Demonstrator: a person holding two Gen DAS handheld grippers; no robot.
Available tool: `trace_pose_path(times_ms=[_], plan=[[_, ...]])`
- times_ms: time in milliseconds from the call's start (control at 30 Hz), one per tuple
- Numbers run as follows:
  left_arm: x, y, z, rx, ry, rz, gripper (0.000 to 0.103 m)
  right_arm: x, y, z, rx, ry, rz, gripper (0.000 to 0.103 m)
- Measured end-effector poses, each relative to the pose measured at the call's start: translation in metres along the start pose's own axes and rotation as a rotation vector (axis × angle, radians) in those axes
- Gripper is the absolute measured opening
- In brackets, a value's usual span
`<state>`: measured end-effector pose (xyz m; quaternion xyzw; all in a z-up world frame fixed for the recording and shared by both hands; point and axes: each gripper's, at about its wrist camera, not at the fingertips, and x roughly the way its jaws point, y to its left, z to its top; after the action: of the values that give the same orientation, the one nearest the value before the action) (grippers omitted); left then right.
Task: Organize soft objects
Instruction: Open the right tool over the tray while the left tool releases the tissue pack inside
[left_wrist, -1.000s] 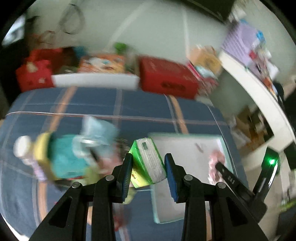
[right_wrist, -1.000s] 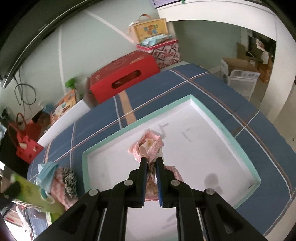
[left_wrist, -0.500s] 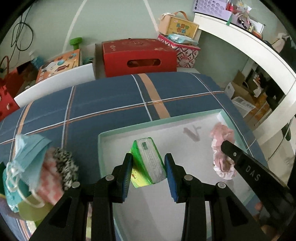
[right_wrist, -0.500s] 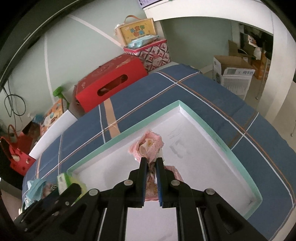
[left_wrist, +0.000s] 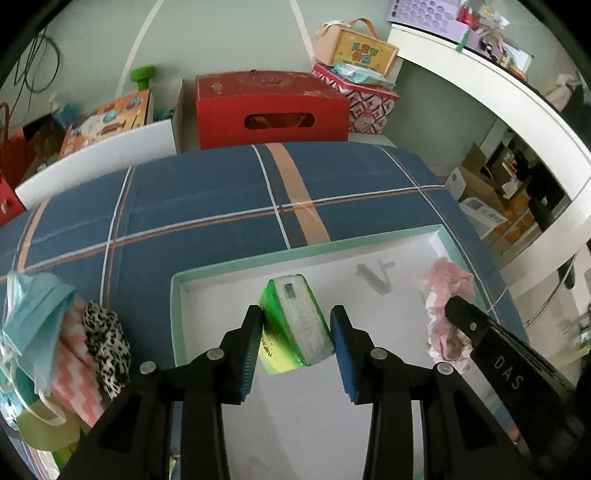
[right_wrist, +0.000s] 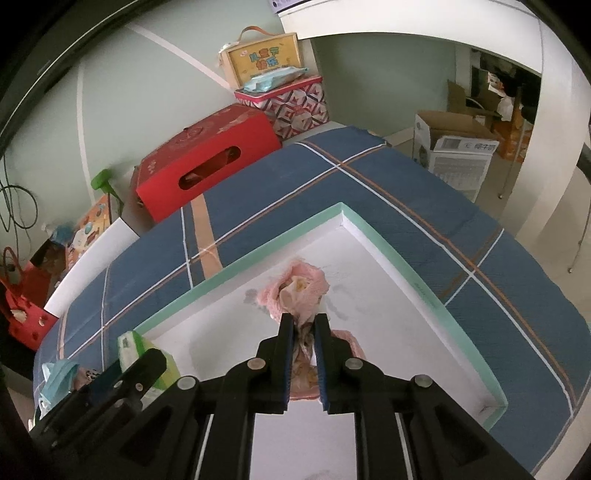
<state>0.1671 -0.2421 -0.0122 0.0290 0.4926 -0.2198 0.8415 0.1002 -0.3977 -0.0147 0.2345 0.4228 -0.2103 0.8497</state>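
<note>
Over the white tray (left_wrist: 236, 269), the left tongs (left_wrist: 295, 341) gripped a green tissue pack (left_wrist: 295, 325) and the right tongs (right_wrist: 304, 345) pinched a pink cloth (right_wrist: 299, 291); releasing high risked either bouncing out.

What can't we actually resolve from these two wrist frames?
- Pink fabric: its lower part is hidden between the right gripper fingers in the right wrist view, so whether it touches the tray is unclear.
- Green tissue pack: label print is too small to read; left gripper.
- Soft pile with blue mask: cut off by the left wrist view's left edge.
</note>
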Motion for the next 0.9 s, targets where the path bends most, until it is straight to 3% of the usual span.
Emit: trace_pose_path(times_ms=[133,300,333,433,500,900], plan=[[-0.008,0.006,0.002,-0.022,-0.024,0.009,0.063,-0.002,0.003,0.000,-0.021,0.011,0.000,0.017],[-0.019,0.018,0.003,-0.059,-0.035,0.017,0.068,-0.001,0.005,-0.001,-0.039,0.041,-0.015,0.023],[-0.021,0.022,0.002,-0.071,-0.032,0.046,0.068,-0.001,0.005,-0.002,-0.043,0.046,-0.023,0.027],[-0.023,0.032,-0.001,-0.091,-0.024,0.086,0.074,-0.002,0.005,-0.003,-0.059,0.065,-0.045,0.053],[-0.025,0.039,-0.006,-0.106,-0.020,0.109,0.084,-0.004,0.006,-0.004,-0.071,0.071,-0.044,0.057],[-0.044,0.070,-0.030,-0.159,-0.036,0.163,0.091,-0.004,0.016,-0.007,-0.130,0.082,-0.089,0.075]])
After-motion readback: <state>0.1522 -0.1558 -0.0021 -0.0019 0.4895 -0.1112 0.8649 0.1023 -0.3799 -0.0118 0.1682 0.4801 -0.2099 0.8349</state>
